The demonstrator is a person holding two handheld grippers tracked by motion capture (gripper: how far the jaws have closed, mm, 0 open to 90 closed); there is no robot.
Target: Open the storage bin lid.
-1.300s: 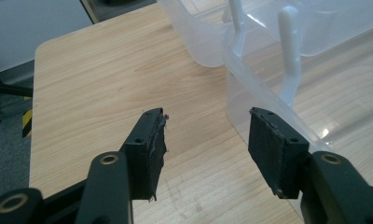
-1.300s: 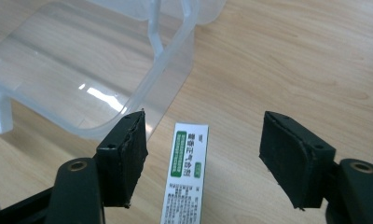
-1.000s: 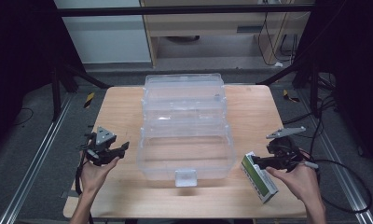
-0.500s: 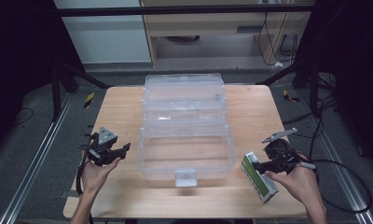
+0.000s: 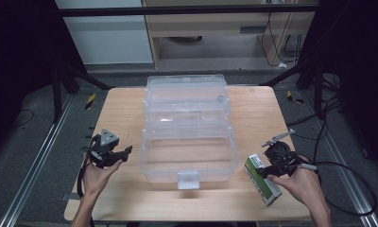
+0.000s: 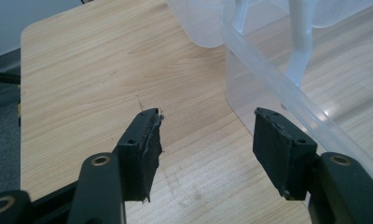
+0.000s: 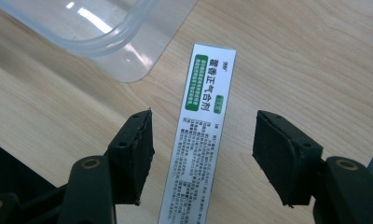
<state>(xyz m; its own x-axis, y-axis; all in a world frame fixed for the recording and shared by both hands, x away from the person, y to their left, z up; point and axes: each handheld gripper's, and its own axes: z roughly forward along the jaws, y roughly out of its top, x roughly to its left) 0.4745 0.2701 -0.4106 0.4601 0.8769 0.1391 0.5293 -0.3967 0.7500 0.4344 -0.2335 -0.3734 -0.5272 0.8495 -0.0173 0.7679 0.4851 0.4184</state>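
White-and-green carton (image 7: 199, 135) lies flat on the table (image 5: 125, 118), just beside the clear storage box (image 5: 189, 137) and between the jaws of the right hand-held gripper (image 7: 203, 149), which have just been closing but aren't touching it yet. So nothing's picked up. Left hand-held gripper (image 6: 205, 140) hangs open over bare wood. Carton's near end is cut off.

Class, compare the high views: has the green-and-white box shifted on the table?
No. The green-and-white box lies at the same spot beside the clear storage bin's front right corner.
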